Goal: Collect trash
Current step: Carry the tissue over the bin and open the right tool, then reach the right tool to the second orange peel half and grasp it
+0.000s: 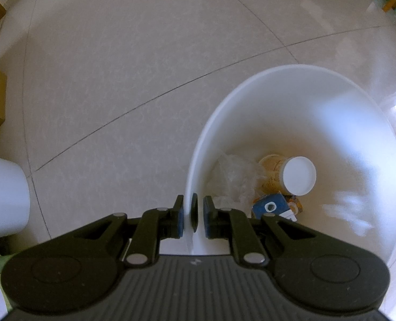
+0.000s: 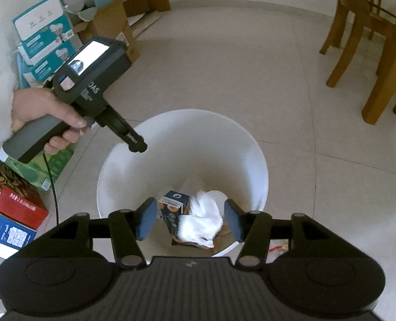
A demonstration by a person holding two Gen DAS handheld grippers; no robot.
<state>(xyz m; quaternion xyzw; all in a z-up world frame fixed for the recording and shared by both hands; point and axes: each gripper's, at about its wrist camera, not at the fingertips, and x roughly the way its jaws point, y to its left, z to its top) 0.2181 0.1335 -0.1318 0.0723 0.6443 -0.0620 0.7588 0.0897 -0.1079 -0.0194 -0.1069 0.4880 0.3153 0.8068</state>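
Judging by the white bin (image 2: pixel 254 165), most trash is already collected: a blue carton (image 2: pixel 172 204), crumpled white tissue (image 2: pixel 202 223), a paper cup (image 1: pixel 291 174) and clear plastic wrap (image 1: pixel 232 179) lie at its bottom. The left gripper (image 1: pixel 193 215) is clamped on the bin's rim, while the right gripper (image 2: pixel 189 220) hangs spread wide and empty above. Whether litter remains elsewhere cannot be told.
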